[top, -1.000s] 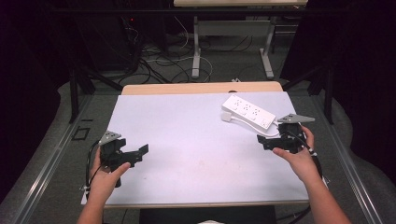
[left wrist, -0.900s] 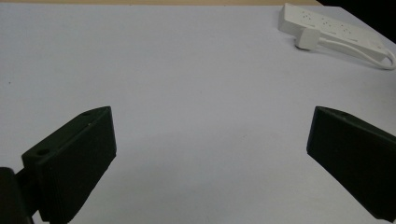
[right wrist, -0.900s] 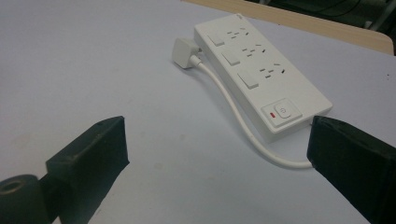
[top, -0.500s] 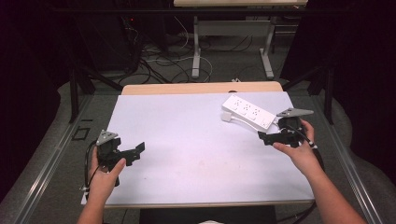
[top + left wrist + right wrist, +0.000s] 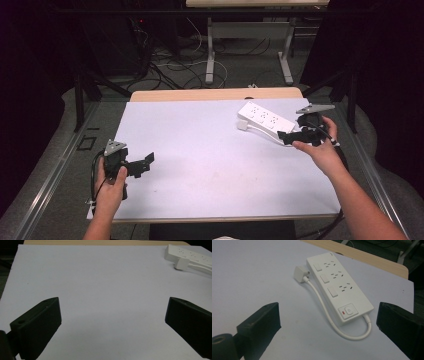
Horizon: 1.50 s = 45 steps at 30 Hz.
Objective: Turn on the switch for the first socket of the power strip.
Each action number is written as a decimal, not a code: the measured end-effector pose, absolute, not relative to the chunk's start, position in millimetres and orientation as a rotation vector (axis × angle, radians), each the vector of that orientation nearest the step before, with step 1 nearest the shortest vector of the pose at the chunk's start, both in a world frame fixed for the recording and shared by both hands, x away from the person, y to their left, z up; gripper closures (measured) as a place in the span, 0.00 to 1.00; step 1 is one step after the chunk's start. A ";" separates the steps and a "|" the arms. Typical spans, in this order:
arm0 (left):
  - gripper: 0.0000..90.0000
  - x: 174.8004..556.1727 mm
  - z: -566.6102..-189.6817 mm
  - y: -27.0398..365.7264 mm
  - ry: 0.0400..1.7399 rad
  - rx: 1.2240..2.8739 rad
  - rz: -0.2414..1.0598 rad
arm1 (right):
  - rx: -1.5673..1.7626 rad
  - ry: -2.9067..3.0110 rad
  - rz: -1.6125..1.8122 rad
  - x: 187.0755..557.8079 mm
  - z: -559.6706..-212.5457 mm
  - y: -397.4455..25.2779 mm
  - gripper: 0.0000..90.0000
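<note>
A white power strip lies at the back right of the white table top. Its short cable loops from one end to a white plug resting beside the other end. My right gripper hovers open just in front of the strip, its jaws wide apart with nothing between them. My left gripper is open over the bare front left of the table, far from the strip, which lies at the far right in its view.
A wooden edge runs along the table's back. Beyond it are a desk frame's legs and loose cables on the floor. Dark curtains close in both sides.
My right gripper has moved up and away from me toward the power strip. The left gripper has drifted slightly forward and stays open.
</note>
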<state>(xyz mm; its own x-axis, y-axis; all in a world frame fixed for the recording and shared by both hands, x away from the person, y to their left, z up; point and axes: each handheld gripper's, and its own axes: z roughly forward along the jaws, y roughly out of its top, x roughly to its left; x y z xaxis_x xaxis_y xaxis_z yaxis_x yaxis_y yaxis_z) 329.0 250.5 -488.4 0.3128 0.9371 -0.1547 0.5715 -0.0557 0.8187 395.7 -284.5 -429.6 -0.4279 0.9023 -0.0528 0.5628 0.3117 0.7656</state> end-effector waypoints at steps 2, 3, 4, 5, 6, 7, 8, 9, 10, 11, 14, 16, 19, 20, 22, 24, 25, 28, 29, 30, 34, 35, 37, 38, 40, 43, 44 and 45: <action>0.01 329.1 -488.8 250.6 1.369 1.742 0.550 | 1.308 2.103 0.937 398.7 -428.8 -285.2 0.05; 0.01 329.4 -489.4 250.8 1.377 1.739 0.556 | 1.310 2.104 0.934 400.4 -428.6 -285.7 0.05; 0.01 329.4 -489.5 250.9 1.381 1.738 0.558 | 1.317 2.104 0.930 401.8 -428.3 -286.0 0.05; 0.01 329.4 -489.5 250.9 1.381 1.738 0.558 | 1.317 2.104 0.930 401.8 -428.3 -286.0 0.05; 0.01 329.4 -489.5 251.1 1.383 1.739 0.560 | 1.323 2.105 0.924 404.9 -428.1 -286.4 0.05; 0.01 329.3 -489.6 251.2 1.384 1.740 0.562 | 1.325 2.106 0.920 406.8 -428.0 -286.8 0.05; 0.01 329.0 -489.7 251.2 1.392 1.737 0.563 | 1.332 2.106 0.917 408.3 -427.8 -286.9 0.05; 0.01 329.1 -489.7 251.4 1.394 1.738 0.566 | 1.334 2.106 0.913 410.3 -427.7 -287.1 0.05; 0.01 329.1 -489.8 251.4 1.395 1.738 0.567 | 1.335 2.107 0.909 412.2 -427.3 -287.4 0.05; 0.01 329.1 -489.8 251.4 1.395 1.738 0.567 | 1.341 2.105 0.907 414.0 -427.0 -287.3 0.05; 0.01 329.4 -490.4 251.4 1.398 1.738 0.568 | 1.349 2.102 0.900 417.5 -426.1 -287.1 0.05; 0.01 329.6 -490.6 251.5 1.400 1.738 0.569 | 1.352 2.102 0.884 423.2 -424.2 -286.6 0.06; 0.01 330.0 -491.3 251.6 1.403 1.737 0.569 | 1.363 2.102 0.867 429.2 -422.6 -285.6 0.07; 0.01 330.0 -491.3 251.6 1.403 1.737 0.569 | 1.370 2.101 0.863 431.0 -422.3 -284.9 0.07; 0.01 329.9 -491.5 251.5 1.405 1.737 0.565 | 1.374 2.104 0.847 434.8 -421.6 -283.6 0.07; 0.01 330.0 -491.5 251.4 1.402 1.739 0.563 | 1.380 2.103 0.835 438.3 -421.4 -281.9 0.07; 0.01 329.9 -491.3 251.4 1.402 1.743 0.559 | 1.380 2.103 0.835 438.3 -421.4 -281.9 0.07; 0.01 329.8 -491.4 251.2 1.404 1.745 0.553 | 1.391 2.108 0.807 444.7 -421.0 -278.1 0.07; 0.01 329.9 -491.5 251.2 1.403 1.746 0.555 | 1.386 2.109 0.802 446.5 -421.0 -277.6 0.07; 0.01 330.0 -491.7 251.2 1.403 1.745 0.554 | 1.384 2.109 0.795 448.3 -420.9 -277.1 0.07; 0.01 330.3 -492.6 251.2 1.409 1.741 0.546 | 1.401 2.105 0.783 455.2 -420.8 -274.8 0.07; 0.01 330.4 -492.7 251.3 1.410 1.740 0.543 | 1.404 2.108 0.780 456.9 -420.7 -274.5 0.07; 0.01 330.5 -492.7 251.7 1.413 1.741 0.540 | 1.405 2.109 0.764 460.1 -420.4 -273.1 0.07; 0.01 330.7 -492.9 251.9 1.413 1.741 0.538 | 1.407 2.107 0.759 461.7 -420.2 -272.3 0.07; 0.01 330.8 -493.0 252.0 1.414 1.741 0.538 | 1.403 2.105 0.754 465.4 -419.5 -271.6 0.07; 0.01 331.0 -493.4 252.0 1.413 1.739 0.537 | 1.410 2.097 0.752 470.3 -418.2 -270.2 0.08; 0.01 330.9 -493.5 252.0 1.413 1.739 0.537 | 1.412 2.094 0.751 471.9 -417.7 -270.0 0.08; 0.01 331.0 -493.6 252.1 1.413 1.739 0.537 | 1.413 2.093 0.747 473.6 -417.7 -269.6 0.08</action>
